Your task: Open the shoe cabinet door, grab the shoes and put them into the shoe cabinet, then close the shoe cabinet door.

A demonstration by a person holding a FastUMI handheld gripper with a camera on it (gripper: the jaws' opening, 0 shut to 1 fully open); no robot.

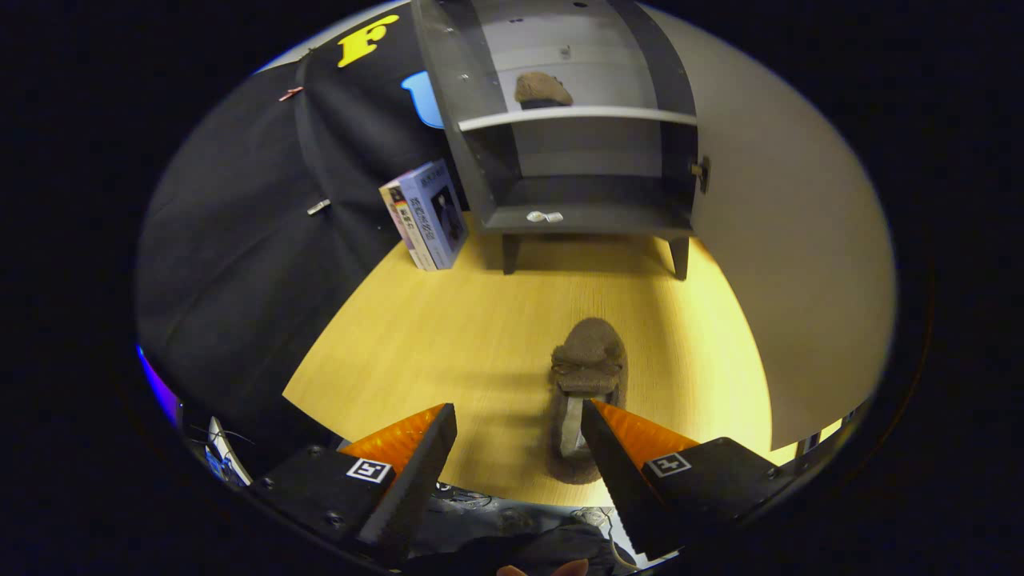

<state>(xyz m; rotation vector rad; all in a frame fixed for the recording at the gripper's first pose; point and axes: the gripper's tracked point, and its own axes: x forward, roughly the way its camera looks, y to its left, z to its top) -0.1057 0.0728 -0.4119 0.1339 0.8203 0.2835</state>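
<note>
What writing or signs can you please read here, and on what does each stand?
Boxes beside the shoe cabinet: print too blurred to read.
Square markers on the gripper: patterns, no words; its jaws stand open, the slipper just ahead.
Nothing legible.

Brown fuzzy shoe [586,376], grey cabinet [576,120], yellow wood-grain table [448,336].

Gripper view rides above the wooden floor [448,336], angled down and forward past spread fingers [416,456]. Slipper [588,368] close ahead; open shoe cabinet [584,144] farther off, faced head-on.
</note>
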